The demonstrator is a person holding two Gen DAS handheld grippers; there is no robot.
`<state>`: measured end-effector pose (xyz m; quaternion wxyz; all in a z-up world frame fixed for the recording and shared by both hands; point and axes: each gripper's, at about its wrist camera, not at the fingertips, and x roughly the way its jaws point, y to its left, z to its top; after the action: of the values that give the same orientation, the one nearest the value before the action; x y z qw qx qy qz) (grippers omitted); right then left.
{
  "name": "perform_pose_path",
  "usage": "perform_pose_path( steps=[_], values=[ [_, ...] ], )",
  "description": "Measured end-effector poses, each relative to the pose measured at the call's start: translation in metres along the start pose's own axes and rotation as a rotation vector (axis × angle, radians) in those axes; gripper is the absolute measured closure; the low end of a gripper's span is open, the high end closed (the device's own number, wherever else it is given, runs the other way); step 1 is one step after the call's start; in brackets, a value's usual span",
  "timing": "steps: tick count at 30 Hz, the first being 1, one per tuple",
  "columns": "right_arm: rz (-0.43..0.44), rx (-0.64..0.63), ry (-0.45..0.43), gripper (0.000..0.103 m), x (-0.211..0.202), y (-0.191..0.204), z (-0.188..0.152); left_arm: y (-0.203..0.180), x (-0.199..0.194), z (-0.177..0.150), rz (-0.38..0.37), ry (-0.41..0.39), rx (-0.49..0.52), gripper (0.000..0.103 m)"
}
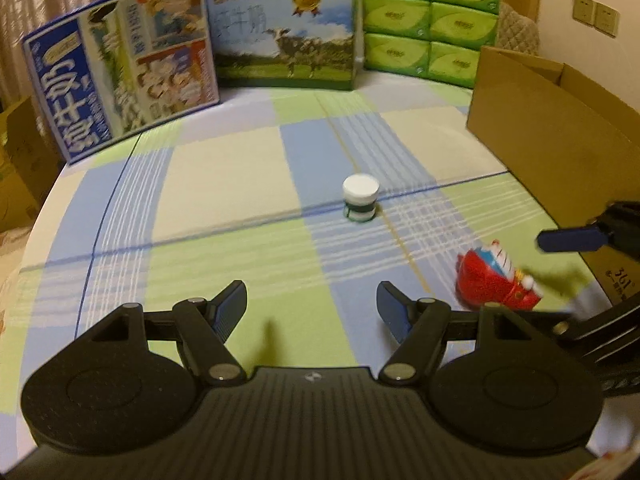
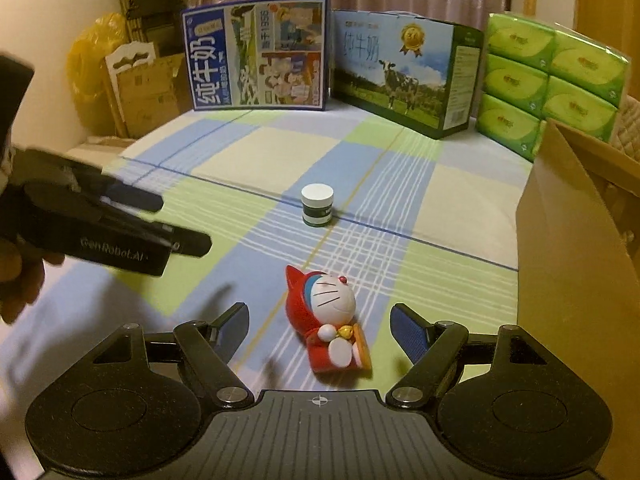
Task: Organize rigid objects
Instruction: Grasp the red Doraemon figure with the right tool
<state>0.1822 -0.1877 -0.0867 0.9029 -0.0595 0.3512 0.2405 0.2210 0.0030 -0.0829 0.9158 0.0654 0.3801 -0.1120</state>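
From the left wrist, the left gripper [image 1: 312, 304] has released, empty jaws; the jar [image 1: 360, 199] stands ahead, the toy [image 1: 496, 276] off right. From the right wrist, the right gripper [image 2: 319, 326], jaws also released, frames the toy [image 2: 330, 324], lying lengthwise on the bed [image 2: 224, 156]; this hand is nearer.

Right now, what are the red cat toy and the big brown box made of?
The red cat toy looks like hard plastic: smooth, glossy, molded colours. The big brown box looks like cardboard: matte tan, thin flat walls, a folded flap at the open top. I can't be sure of either from looks alone.
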Motion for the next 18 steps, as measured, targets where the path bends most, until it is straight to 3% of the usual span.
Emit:
perform_pose_path(
  steps=[5, 18],
  values=[
    [0.009, -0.017, 0.018, 0.037, 0.016, -0.004, 0.001, -0.002, 0.011, 0.008, -0.013, -0.014, 0.039, 0.035],
    [0.01, -0.059, 0.047, 0.051, 0.033, 0.001, 0.003, 0.001, 0.011, 0.008, -0.031, -0.01, 0.028, 0.035]
  ],
)
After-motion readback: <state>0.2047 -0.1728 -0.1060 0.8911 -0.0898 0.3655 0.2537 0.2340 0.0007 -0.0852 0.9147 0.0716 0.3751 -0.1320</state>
